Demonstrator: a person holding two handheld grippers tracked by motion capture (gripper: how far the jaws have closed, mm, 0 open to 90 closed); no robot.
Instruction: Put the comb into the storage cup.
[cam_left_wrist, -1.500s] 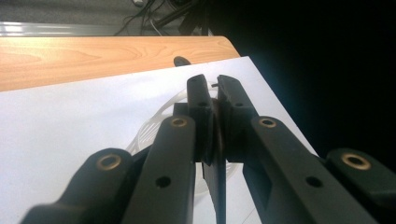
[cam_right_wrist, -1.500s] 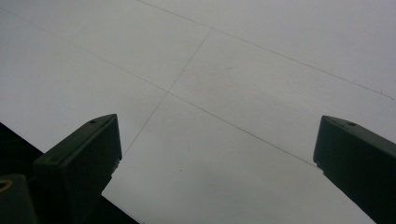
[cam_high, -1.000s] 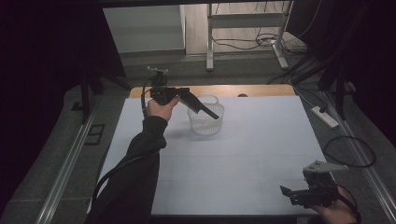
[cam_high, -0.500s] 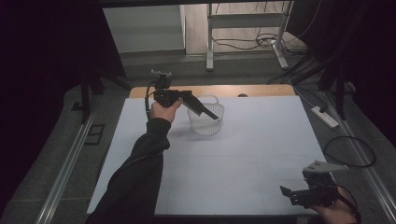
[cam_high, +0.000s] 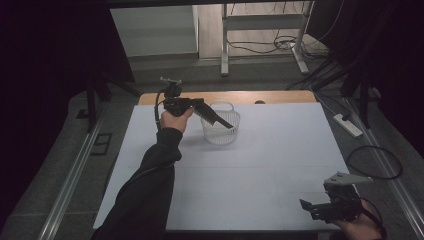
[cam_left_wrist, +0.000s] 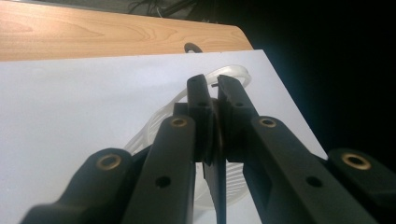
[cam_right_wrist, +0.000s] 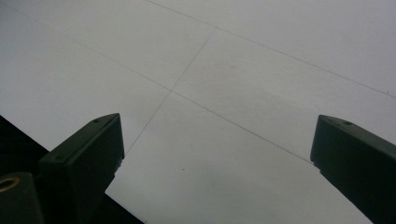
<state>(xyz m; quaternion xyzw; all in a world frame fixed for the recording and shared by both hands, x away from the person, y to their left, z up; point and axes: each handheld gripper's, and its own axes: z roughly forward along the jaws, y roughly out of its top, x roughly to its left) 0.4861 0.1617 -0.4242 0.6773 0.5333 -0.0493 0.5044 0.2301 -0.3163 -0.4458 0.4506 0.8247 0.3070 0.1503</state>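
Observation:
A clear white ribbed basket (cam_high: 220, 136) stands at the far side of the white sheet (cam_high: 280, 150). My left gripper (cam_high: 227, 124) hangs over the basket, its jaws slanting down toward the rim. In the left gripper view the left gripper (cam_left_wrist: 215, 86) has its jaws pressed together on a thin dark flat piece (cam_left_wrist: 215, 186) that hangs below them, with the basket (cam_left_wrist: 154, 126) behind. My right gripper (cam_high: 306, 206) rests low at the near right corner. In the right gripper view the right gripper (cam_right_wrist: 218, 126) stands wide open over bare sheet.
A strip of wooden tabletop (cam_high: 280, 96) runs along the far edge, with a dark hole (cam_left_wrist: 190, 47) in it. A power strip (cam_high: 346, 125) and cables (cam_high: 372, 162) lie on the floor at the right. A metal rail (cam_high: 70, 180) runs along the left.
The left gripper stays over the basket, with hardly any drift. The right gripper has not moved.

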